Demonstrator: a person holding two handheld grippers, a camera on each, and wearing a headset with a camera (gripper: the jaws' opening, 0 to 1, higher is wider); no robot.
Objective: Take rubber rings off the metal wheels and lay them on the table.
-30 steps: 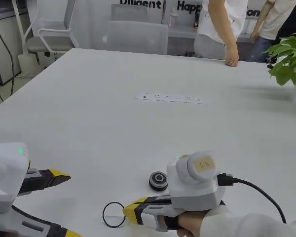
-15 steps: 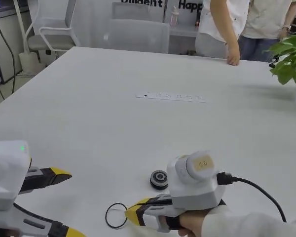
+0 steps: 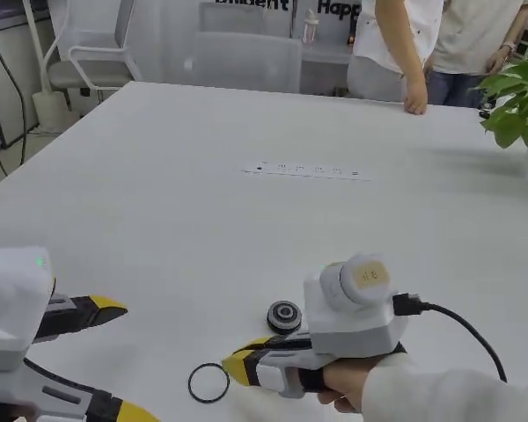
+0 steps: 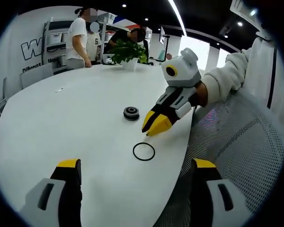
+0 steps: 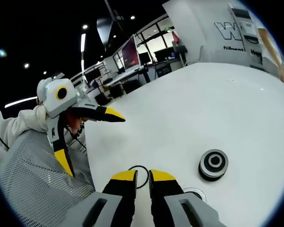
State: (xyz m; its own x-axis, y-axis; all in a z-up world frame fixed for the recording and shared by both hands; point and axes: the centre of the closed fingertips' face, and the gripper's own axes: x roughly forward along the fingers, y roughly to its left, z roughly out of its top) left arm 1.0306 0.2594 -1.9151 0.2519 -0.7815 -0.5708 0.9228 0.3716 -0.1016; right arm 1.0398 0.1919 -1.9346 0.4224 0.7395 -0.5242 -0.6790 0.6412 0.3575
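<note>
Lately changed: the right claw point(image 3: 234, 369) has drawn back from the rubber ring point(image 3: 190, 383). A second ago its yellow tips covered the ring's edge; now the hoop shows whole. The wheel and the left claw sit much as before.
Rubber ring, place: flat on the white surface point(image 3: 158, 220) near its front edge, just ahead of the right claw's tips. It is free of both claws, and near the metal wheel point(image 3: 284, 315) but apart from it.
Rubber ring, look: a thin black hoop, round and unbroken, with the surface showing through its middle.
Metal wheel: lies flat just beside the right claw's white body. It has a dark outer band and a silvery hub of concentric circles.
Right claw, state: jaws drawn together with only a slit between them, nothing held, low over the surface. The right gripper view shows the ring just beyond the tips.
Left claw point(image 4: 136, 164), state: jaws spread wide, nothing between them. It is at the near left, pointing across toward the ring and wheel.
Materials: both claws have yellow tips on black fingers and glossy white plastic housings. A black cable point(image 3: 458, 330) runs from the right one. The surface is matt white with a rounded edge.
Surroundings: a flush strip of sockets point(image 3: 304, 172) at mid-surface, a leafy green plant point(image 3: 515, 114) at the far right, and people standing at the far edge.
</note>
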